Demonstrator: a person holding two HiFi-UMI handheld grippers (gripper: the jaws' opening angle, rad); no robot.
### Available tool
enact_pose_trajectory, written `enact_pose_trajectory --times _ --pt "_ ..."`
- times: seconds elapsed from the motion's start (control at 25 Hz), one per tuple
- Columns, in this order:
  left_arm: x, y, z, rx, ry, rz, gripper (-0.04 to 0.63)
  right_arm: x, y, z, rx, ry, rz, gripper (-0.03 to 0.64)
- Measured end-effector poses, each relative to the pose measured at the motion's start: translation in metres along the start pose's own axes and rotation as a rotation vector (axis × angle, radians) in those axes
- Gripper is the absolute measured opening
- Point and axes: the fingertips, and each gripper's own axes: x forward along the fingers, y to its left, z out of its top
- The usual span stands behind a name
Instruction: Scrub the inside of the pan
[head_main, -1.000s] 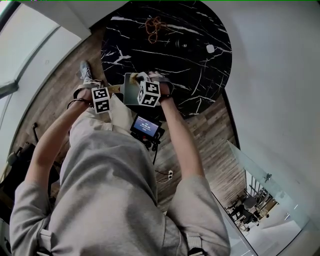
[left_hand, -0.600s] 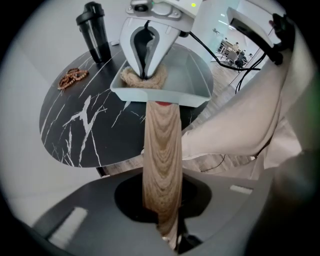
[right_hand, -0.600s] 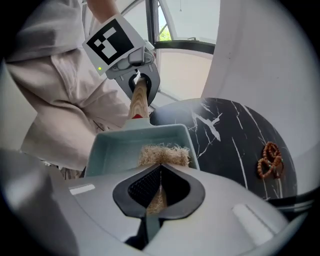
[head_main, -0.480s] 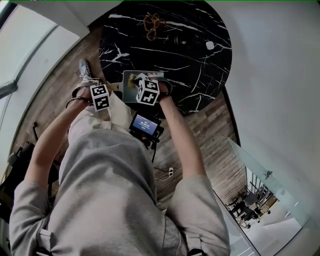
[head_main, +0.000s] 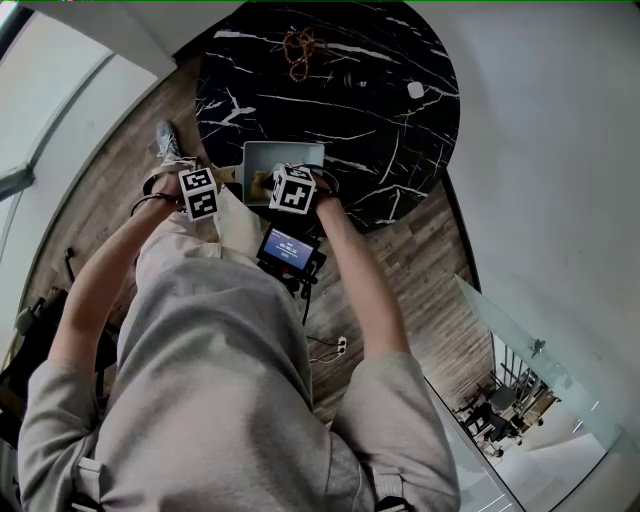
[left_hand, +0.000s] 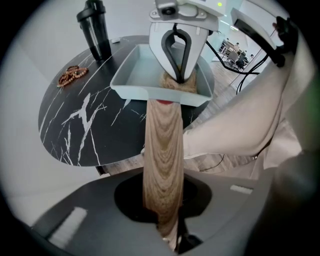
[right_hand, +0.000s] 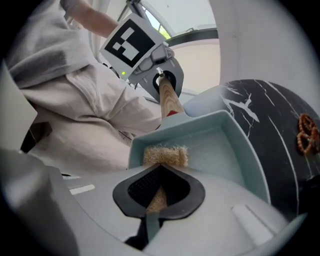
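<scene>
Now right gripper (right_hand: 159, 174) pinches sponge (right_hand: 166, 155) inside pan (right_hand: 235, 150); left gripper (left_hand: 162, 196), jaws widening, holds handle (left_hand: 162, 140).

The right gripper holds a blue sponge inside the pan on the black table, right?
Not blue: the right gripper view shows the sponge is tan. The right gripper does hold it inside the pan on the black table.

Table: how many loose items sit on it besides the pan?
3: a bead string on the far side, a black bottle right of it, a small white object further right. Arms may hide others.
</scene>
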Motion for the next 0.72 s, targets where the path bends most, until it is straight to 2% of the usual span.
enact_pose_trajectory --times 0.12,0.2,0.24,0.32,0.4,0.48,0.56,0.72 --pt "0.001 0.000 -0.001 0.011 0.018 0.010 0.030 -0.007 -0.004 0.000 0.119 -0.055 0.066 0.020" --pt "0.003 -0.001 -0.001 0.030 0.027 0.020 0.014 -0.022 -0.010 0.003 0.150 -0.127 0.062 0.020" --pt "0.003 0.000 -0.001 0.040 0.028 0.028 0.009 -0.031 -0.017 0.006 0.133 -0.158 0.018 0.020" --pt "0.003 0.002 -0.003 0.050 0.028 0.041 0.006 -0.047 -0.038 0.005 0.031 -0.151 -0.146 0.020" --pt "0.004 0.003 -0.004 0.046 0.032 0.044 0.006 -0.054 -0.065 -0.007 -0.117 -0.052 -0.350 0.020" --pt "0.005 0.003 -0.004 0.037 0.034 0.041 0.005 -0.053 -0.084 -0.021 -0.198 0.033 -0.476 0.020" --pt "0.005 0.002 -0.003 0.028 0.031 0.041 0.002 -0.047 -0.088 -0.026 -0.188 0.047 -0.503 0.020" --pt "0.004 0.004 -0.003 0.028 0.022 0.058 0.002 -0.041 -0.087 -0.023 -0.127 -0.005 -0.510 0.020"
